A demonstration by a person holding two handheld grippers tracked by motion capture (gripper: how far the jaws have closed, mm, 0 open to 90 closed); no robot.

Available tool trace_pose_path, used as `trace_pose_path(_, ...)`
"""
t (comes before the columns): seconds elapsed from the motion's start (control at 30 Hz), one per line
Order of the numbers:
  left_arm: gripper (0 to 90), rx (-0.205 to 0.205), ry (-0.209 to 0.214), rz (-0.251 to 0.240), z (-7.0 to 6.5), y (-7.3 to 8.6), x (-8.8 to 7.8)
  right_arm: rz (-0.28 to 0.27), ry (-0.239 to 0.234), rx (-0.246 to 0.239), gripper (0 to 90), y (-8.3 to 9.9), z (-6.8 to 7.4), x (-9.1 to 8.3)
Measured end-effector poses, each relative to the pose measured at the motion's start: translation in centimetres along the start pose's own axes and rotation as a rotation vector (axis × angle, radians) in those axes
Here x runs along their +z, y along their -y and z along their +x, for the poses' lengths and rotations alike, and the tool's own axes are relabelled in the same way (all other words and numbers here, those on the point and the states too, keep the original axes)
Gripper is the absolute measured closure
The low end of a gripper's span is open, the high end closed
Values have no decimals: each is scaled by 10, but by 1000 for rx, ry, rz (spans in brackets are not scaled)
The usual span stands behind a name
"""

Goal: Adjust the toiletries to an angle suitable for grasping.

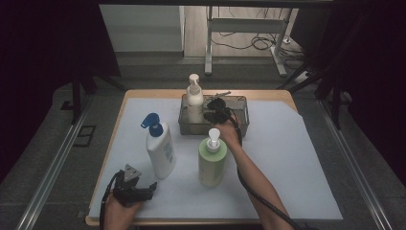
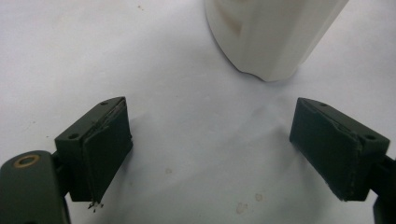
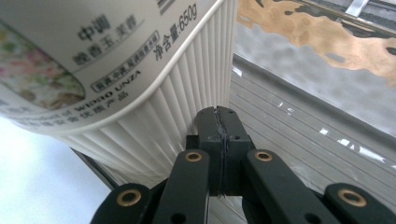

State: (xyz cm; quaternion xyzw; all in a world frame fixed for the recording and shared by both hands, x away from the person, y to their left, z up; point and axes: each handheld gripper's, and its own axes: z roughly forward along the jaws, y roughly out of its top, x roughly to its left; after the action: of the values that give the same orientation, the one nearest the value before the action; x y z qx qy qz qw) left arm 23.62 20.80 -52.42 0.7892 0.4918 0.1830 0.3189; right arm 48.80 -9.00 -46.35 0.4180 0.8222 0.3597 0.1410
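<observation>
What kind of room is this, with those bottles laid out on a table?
Probably a lab or recording studio, not a home: dark curtains hang round the table, metal rails run along the floor, and loose cables lie by a bare desk frame behind.

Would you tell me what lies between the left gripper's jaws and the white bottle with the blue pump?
Nothing: in the left gripper view, only bare white table cover lies between the open left gripper and the blue-pump bottle.
</observation>
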Motion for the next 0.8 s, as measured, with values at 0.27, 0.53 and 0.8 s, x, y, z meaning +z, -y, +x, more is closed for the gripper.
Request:
trace_pose_path(0.27,125,0,0,0,0,0,0,2,-9,-1,890,-2,4,3)
trace_pose_path(0.53,125,0,0,0,0,0,0,-4,-29,-9,891,-5,9,6)
trace_pose_path(0.8,125,0,0,0,0,0,0,-7,-59,-23,890,-6,18,10)
